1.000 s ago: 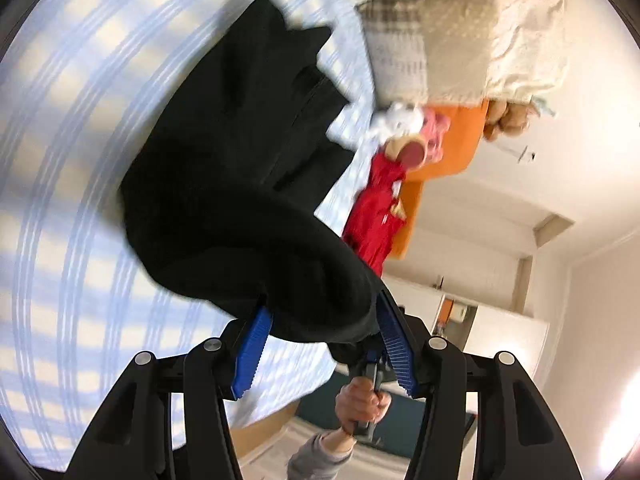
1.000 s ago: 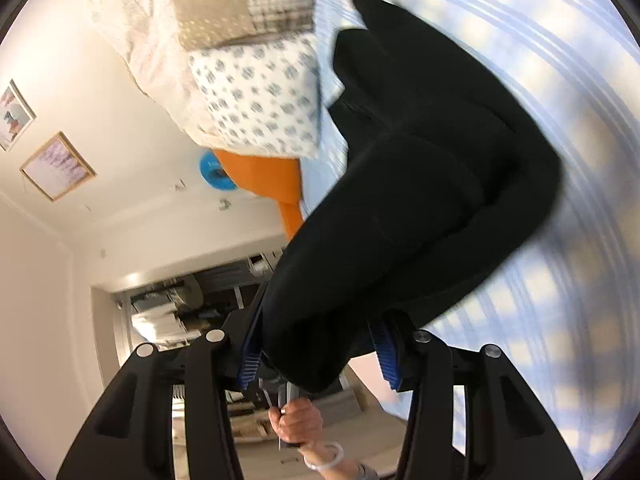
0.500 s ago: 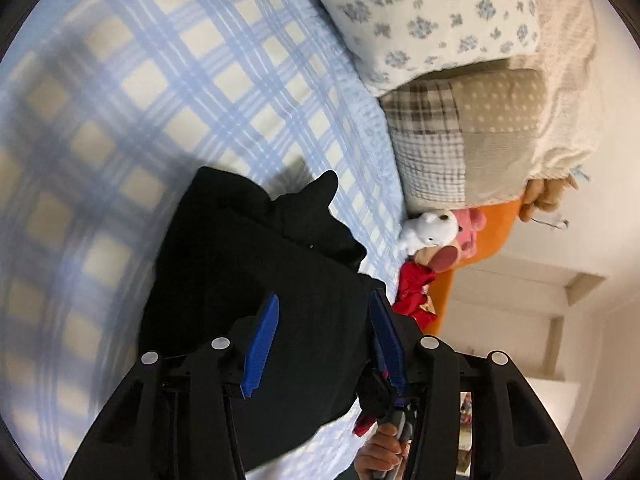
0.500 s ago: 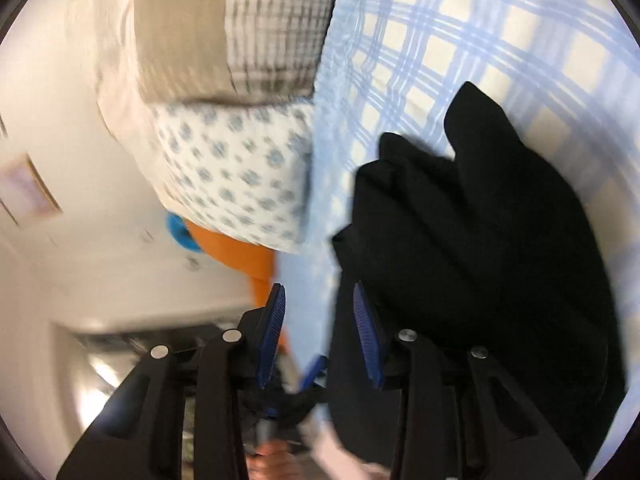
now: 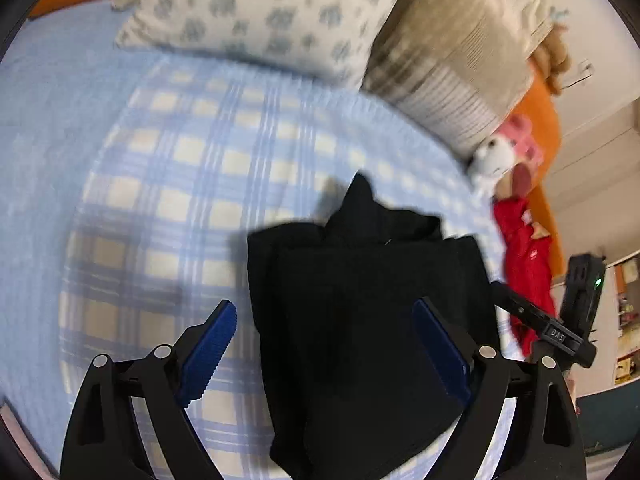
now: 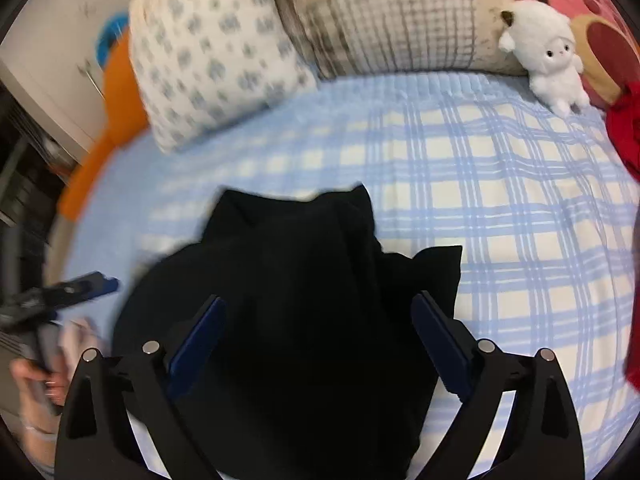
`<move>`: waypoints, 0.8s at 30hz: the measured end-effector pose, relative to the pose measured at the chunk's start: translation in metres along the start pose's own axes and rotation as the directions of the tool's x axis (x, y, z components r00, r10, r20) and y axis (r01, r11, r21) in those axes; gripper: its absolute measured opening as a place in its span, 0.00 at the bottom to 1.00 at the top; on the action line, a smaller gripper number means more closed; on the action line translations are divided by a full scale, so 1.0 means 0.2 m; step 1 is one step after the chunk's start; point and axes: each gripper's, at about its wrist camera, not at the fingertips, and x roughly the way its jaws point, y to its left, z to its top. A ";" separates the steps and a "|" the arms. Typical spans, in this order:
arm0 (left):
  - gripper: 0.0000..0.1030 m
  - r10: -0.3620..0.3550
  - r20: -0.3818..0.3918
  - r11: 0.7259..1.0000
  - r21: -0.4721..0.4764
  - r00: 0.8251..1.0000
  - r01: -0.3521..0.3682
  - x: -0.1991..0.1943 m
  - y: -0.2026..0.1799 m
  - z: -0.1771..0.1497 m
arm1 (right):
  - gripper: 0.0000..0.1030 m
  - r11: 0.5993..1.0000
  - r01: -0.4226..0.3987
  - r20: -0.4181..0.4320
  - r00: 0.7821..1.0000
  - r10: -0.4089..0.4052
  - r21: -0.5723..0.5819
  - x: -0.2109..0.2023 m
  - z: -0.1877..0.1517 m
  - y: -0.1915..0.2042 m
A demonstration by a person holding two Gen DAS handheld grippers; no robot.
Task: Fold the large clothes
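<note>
A black garment (image 5: 360,300) lies folded in a thick bundle on the blue checked bed cover (image 5: 180,184). My left gripper (image 5: 324,344) hangs over its near left part, jaws opening wide, pads clear of the cloth. In the right wrist view the same black garment (image 6: 300,280) lies under my right gripper (image 6: 318,340). Its jaws are opening wide too, and the cloth lies below and between them without being pressed. Each gripper shows in the other's view: the right one (image 5: 560,332) at the garment's right edge, the left one (image 6: 68,292), blurred, with a hand (image 6: 36,376) on it.
At the head of the bed lie a flowered pillow (image 6: 208,60) and a beige plaid pillow (image 6: 400,24). A white plush toy (image 6: 548,56) and a red garment (image 6: 624,128) sit at the far right. Bare checked cover (image 6: 480,200) stretches right of the bundle.
Both grippers have opened wide and let go of the black garment, which now lies on the bed. Both views have rolled upright and swung over the bundle.
</note>
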 end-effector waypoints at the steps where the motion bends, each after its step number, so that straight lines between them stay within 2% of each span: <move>1: 0.83 0.037 -0.021 0.999 0.009 0.999 -0.037 0.07 0.00 0.00 | 0.89 1.000 0.029 -0.014 0.999 -0.029 -0.007 0.07 0.00 0.00; 2: 0.74 0.053 -0.035 0.999 0.017 0.998 -0.052 0.11 -0.01 0.01 | 0.83 1.000 0.023 -0.024 0.999 -0.024 -0.006 0.12 -0.01 0.01; 3: 0.71 0.044 -0.047 0.999 0.016 0.998 -0.043 0.15 -0.01 0.01 | 0.62 1.000 -0.012 -0.018 1.000 0.012 0.002 0.14 -0.02 0.00; 4: 0.59 0.003 -0.033 1.000 0.001 0.999 -0.003 0.16 -0.01 0.00 | 0.59 0.998 -0.054 -0.001 0.999 0.054 0.019 0.15 -0.04 -0.01; 5: 0.52 -0.034 -0.010 0.999 -0.015 0.999 0.034 0.16 -0.01 0.00 | 0.52 0.998 -0.049 0.030 0.998 0.048 0.031 0.14 -0.06 -0.01; 6: 0.51 -0.036 0.011 0.999 -0.015 0.999 0.036 0.16 -0.02 0.00 | 0.41 0.997 -0.068 0.040 0.997 0.066 0.040 0.13 -0.08 -0.02; 8: 0.42 -0.022 0.052 0.999 0.029 0.998 0.020 0.14 -0.08 0.01 | 0.35 0.994 -0.088 0.084 0.993 0.083 0.061 0.05 -0.10 -0.03; 9: 0.39 -0.032 0.077 0.998 0.048 0.997 0.028 0.13 -0.11 0.02 | 0.33 0.990 -0.108 0.135 0.986 0.096 0.086 -0.01 -0.11 -0.05; 12: 0.36 -0.087 0.180 0.991 0.112 0.980 0.067 0.04 -0.21 0.06 | 0.33 0.988 -0.125 0.237 0.966 0.102 0.088 -0.13 -0.14 -0.07; 16: 0.37 0.030 0.164 0.989 0.140 0.986 -0.053 0.12 -0.28 0.08 | 0.37 0.978 -0.140 0.182 0.977 0.112 0.152 -0.03 -0.10 -0.17; 18: 0.41 0.096 0.172 0.982 0.145 0.980 -0.122 0.17 -0.25 0.07 | 0.57 0.981 -0.114 0.179 0.980 0.085 0.157 0.05 -0.09 -0.18; 19: 0.49 0.126 0.170 0.980 0.132 0.977 -0.149 0.20 -0.23 0.06 | 0.63 0.985 -0.091 0.175 0.982 0.065 0.147 0.08 -0.10 -0.18; 20: 0.59 0.134 0.166 0.982 0.112 0.977 -0.153 0.21 -0.20 0.05 | 0.76 0.985 -0.095 0.168 0.983 0.070 0.143 0.09 -0.10 -0.17; 21: 0.61 0.112 0.170 0.987 0.092 0.979 -0.129 0.19 -0.17 0.03 | 0.80 0.984 -0.108 0.150 0.985 0.087 0.140 0.09 -0.10 -0.15; 22: 0.64 0.085 0.179 0.991 0.083 0.980 -0.101 0.15 -0.15 0.02 | 0.80 0.985 -0.109 0.142 0.986 0.090 0.132 0.08 -0.10 -0.14; 24: 0.64 0.068 0.240 0.992 0.087 0.968 -0.091 0.04 -0.13 -0.02 | 0.80 0.993 -0.080 0.188 0.980 0.062 0.092 -0.04 -0.11 -0.12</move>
